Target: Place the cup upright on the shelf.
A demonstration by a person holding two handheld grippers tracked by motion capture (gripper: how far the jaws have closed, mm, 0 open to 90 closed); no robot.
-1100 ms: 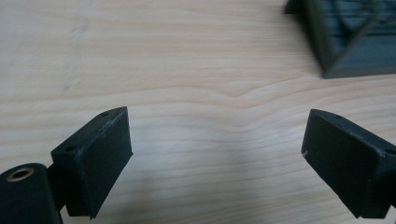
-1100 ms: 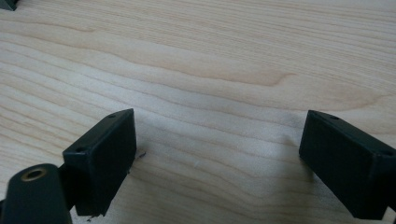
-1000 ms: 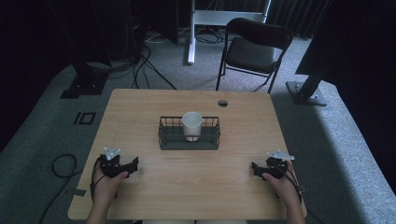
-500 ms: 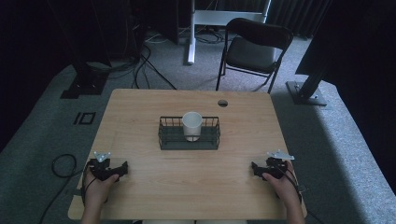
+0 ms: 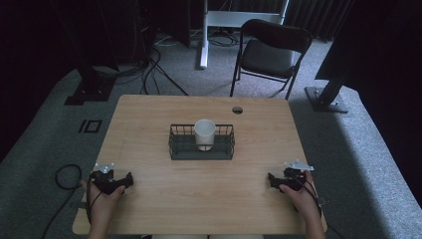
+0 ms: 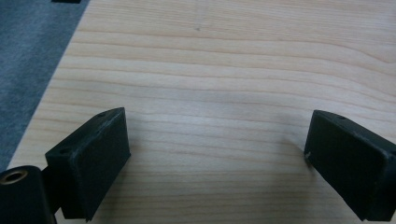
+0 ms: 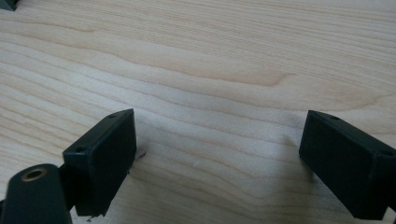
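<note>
Seen from above: 2 forearms entering from the bottom edge, each hand wrapped around a black gripper resting low on a pale wooden table (image 5: 149, 119). Left gripper (image 5: 128, 180) near the table's front left corner, jaws aimed right toward the middle; jaws spread apart, just opened wider, nothing between them but bare wood grain. In the left gripper view (image 6: 217, 154), 2 blocky black pads (image 6: 93, 158) tilted outward, set well apart over light, streaked timber, with grey carpet past the table edge at left. Right gripper (image 5: 271, 180) near the front right corner, jaws aimed left, likewise released and empty; hand lying along the table edge, a cable trailing back over the wrist, a grey 3-cornered plate on top. In the right gripper view (image 7: 217, 158), the same 2 matte, rectangular pads (image 7: 105, 154) wide apart above wavy wood grain. At the table's centre, well apart from both grippers: a low, dark wire basket (image 5: 224, 144), rectangular, long axis running left to right. Inside it, near the middle, a white cup (image 5: 204, 133), smooth, tapered, standing upright with its open mouth facing up. Behind the table: a dark folding chair (image 5: 271, 52) on grey carpet.
</note>
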